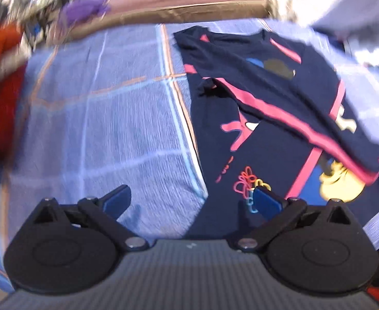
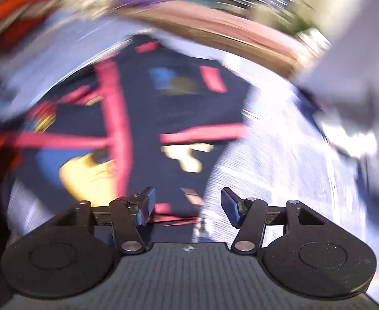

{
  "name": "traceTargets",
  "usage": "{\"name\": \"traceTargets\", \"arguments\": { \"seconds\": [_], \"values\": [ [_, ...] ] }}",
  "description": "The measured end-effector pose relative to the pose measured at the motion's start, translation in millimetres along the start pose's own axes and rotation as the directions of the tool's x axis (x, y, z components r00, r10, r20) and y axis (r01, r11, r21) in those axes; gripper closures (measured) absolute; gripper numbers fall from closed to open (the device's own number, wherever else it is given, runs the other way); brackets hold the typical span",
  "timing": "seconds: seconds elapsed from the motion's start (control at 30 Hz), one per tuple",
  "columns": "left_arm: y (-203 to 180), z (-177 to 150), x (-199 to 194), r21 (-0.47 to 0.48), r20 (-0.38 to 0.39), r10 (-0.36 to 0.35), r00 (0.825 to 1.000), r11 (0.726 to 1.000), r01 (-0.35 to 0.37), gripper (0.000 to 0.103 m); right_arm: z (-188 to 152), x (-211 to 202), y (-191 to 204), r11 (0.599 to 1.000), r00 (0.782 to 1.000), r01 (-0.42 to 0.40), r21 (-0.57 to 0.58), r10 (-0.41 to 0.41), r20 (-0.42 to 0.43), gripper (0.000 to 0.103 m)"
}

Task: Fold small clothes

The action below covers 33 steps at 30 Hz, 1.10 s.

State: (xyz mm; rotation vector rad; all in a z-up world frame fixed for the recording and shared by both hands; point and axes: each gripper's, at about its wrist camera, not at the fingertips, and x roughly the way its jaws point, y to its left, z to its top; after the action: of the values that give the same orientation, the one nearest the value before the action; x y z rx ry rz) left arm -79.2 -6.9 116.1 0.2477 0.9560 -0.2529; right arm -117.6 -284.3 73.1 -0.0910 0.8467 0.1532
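On the blue checked bedspread (image 1: 99,118) lies the piece I am working on, a small navy T-shirt (image 1: 266,134) with pink bands and a cartoon print in yellow, blue and pink. It is partly folded: one side is turned over across the body, so a pink-edged hem runs slantwise over the print, and a short sleeve with a pink cuff lies at the far end of the shirt. The cloth sits flat against the bedspread, with a few wrinkles near the fold.

My left gripper (image 1: 192,201) is spread wide and holds nothing. Its left fingertip hangs over bare bedspread just beside the shirt's long edge, and its right fingertip (image 1: 265,202) hangs over the shirt's near corner, by the small printed bow and rings. Whether that tip touches the cloth I cannot tell.

My right gripper (image 2: 186,204) is likewise parted, with nothing pinched between the pads. That view is heavily blurred. Its left fingertip (image 2: 145,205) stands over the shirt's near hem, where a pink strip shows, and its right fingertip is over bedspread just past the shirt's side edge. So the shirt's near corner sits below the gap of those fingers, not clamped by them.

Beyond the shirt's far end runs a brown and pink headboard-like edge (image 1: 189,0), and a heap of orange and red cloth (image 1: 1,59) lies well apart from the shirt, past the bedspread's other side.
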Motion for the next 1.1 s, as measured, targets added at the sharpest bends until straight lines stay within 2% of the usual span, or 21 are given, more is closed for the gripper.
{"name": "traceTargets", "arguments": {
  "seconds": [0.03,0.07,0.1,0.17,0.23,0.33,0.37,0.43,0.47,0.53,0.6,0.67,0.77,0.83,0.87,0.9,0.93,0.97,1.0,1.07,1.1],
  "values": [
    [-5,2,-2,0.032,0.013,-0.006,1.000,0.999,0.006,0.000,-5,4,-15,0.996,0.997,-0.081,0.029,0.080,0.012,0.016],
    [-9,3,-3,0.046,0.020,-0.025,0.999,0.999,0.024,0.000,-10,8,-25,0.986,0.986,-0.168,0.007,0.168,0.015,0.024],
    [-11,5,-3,0.048,0.015,-0.045,0.999,0.998,0.044,0.000,-16,13,-26,0.976,0.977,-0.212,-0.060,0.213,0.008,0.035],
    [-15,6,-1,0.044,-0.007,-0.062,0.998,0.997,0.063,0.000,-26,23,-22,0.959,0.978,-0.207,-0.191,0.201,-0.051,0.037],
    [-18,6,1,0.048,-0.024,-0.054,0.998,0.997,0.055,0.000,-33,32,-26,0.953,0.976,-0.210,-0.220,0.193,-0.096,0.038],
    [-22,5,4,0.042,-0.046,-0.049,0.998,0.998,0.051,0.000,-36,33,-28,0.942,0.966,-0.257,-0.217,0.251,-0.056,0.043],
    [-23,4,6,0.038,-0.055,-0.053,0.997,0.998,0.055,0.000,-35,36,-22,0.932,0.971,-0.236,-0.275,0.236,-0.033,0.045],
    [-25,5,9,0.033,-0.074,-0.063,0.995,0.997,0.066,0.000,-34,44,-8,0.897,0.980,-0.186,-0.402,0.198,-0.012,0.042],
    [-26,5,8,0.037,-0.078,-0.066,0.995,0.997,0.069,0.000,-32,50,-3,0.868,0.979,-0.189,-0.459,0.202,-0.023,0.042],
    [-29,6,7,0.052,-0.075,-0.066,0.995,0.996,0.070,0.000,-27,57,4,0.833,0.973,-0.210,-0.513,0.231,-0.023,0.049],
    [-32,7,6,0.064,-0.078,-0.067,0.995,0.995,0.072,0.000,-11,58,3,0.837,0.948,-0.307,-0.453,0.311,-0.067,0.089],
    [-33,8,4,0.064,-0.075,-0.064,0.995,0.996,0.069,0.000,3,53,1,0.862,0.937,-0.347,-0.369,0.336,-0.095,0.090],
    [-32,7,2,0.055,-0.076,-0.069,0.995,0.996,0.073,0.000,19,24,-14,0.871,0.884,-0.467,-0.153,0.460,-0.085,0.090],
    [-30,5,4,0.047,-0.088,-0.070,0.994,0.996,0.074,0.000,23,3,-23,0.889,0.882,-0.458,-0.014,0.453,-0.129,0.090],
    [-29,4,6,0.043,-0.095,-0.071,0.993,0.996,0.075,0.000,22,-3,-28,0.896,0.877,-0.441,0.058,0.444,-0.184,0.088],
    [-28,3,8,0.039,-0.102,-0.072,0.992,0.996,0.076,0.000,16,-7,-31,0.897,0.865,-0.432,0.087,0.440,-0.242,0.077],
    [-27,2,11,0.035,-0.106,-0.074,0.992,0.996,0.078,0.000,9,-10,-32,0.905,0.865,-0.417,0.084,0.423,-0.271,0.068],
    [-26,1,15,0.030,-0.112,-0.076,0.991,0.996,0.080,0.000,1,-10,-35,0.920,0.876,-0.383,0.086,0.392,-0.281,0.028],
    [-25,0,18,0.025,-0.121,-0.074,0.990,0.997,0.078,0.000,-10,-6,-39,0.937,0.889,-0.336,0.100,0.350,-0.297,0.000],
    [-24,-2,20,0.026,-0.126,-0.060,0.990,0.998,0.064,0.000,-25,-1,-44,0.961,0.900,-0.257,0.106,0.278,-0.337,0.000],
    [-23,-3,19,0.028,-0.122,-0.058,0.991,0.998,0.062,0.000,-29,-2,-49,0.964,0.908,-0.234,0.126,0.263,-0.326,0.019]
  ]
}}
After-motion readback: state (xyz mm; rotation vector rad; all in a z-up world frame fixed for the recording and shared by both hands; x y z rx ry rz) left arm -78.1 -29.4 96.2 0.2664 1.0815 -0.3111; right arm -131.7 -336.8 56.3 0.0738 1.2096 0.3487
